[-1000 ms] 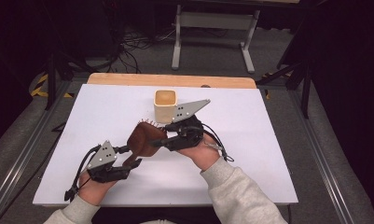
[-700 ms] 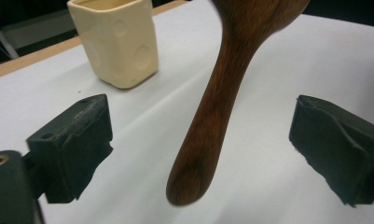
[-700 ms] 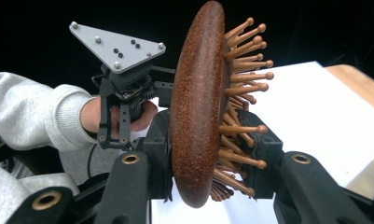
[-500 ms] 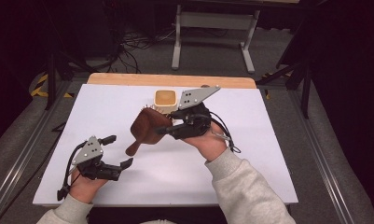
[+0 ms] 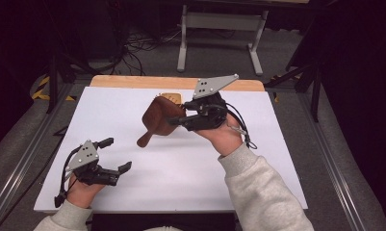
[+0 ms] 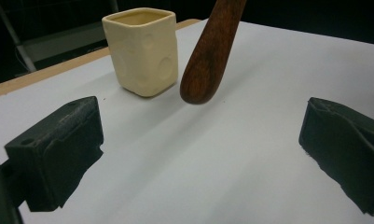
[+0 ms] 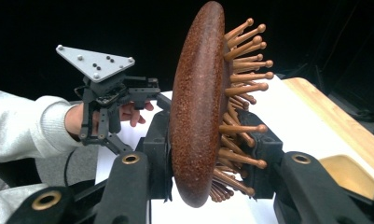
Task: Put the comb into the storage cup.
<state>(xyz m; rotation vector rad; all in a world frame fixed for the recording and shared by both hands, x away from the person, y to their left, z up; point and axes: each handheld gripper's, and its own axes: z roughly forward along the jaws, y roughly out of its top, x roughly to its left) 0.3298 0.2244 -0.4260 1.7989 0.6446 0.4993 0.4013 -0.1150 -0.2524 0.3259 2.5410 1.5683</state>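
Note:
A dark wooden hairbrush (image 5: 159,118) with peg bristles hangs above the middle of the white table, handle end pointing down and left. My right gripper (image 5: 177,120) is shut on its oval head; in the right gripper view the brush (image 7: 198,107) stands on edge between the jaws, bristles to the right. Just behind the brush sits a cream square cup (image 5: 171,97). My left gripper (image 5: 116,154) rests low at the near left, open; its jaws have just been opening and nothing is between them. In the left gripper view the handle tip (image 6: 208,60) hangs beside the cup (image 6: 142,51).
The white table (image 5: 190,178) has a wooden strip (image 5: 133,82) along its far edge. A metal frame (image 5: 219,21) and cables lie on the floor beyond it. Rails run along both sides of the table.
My left gripper let go of the brush handle, opened and drew back toward the near left. My right gripper lifted the brush and carried it toward the cup.

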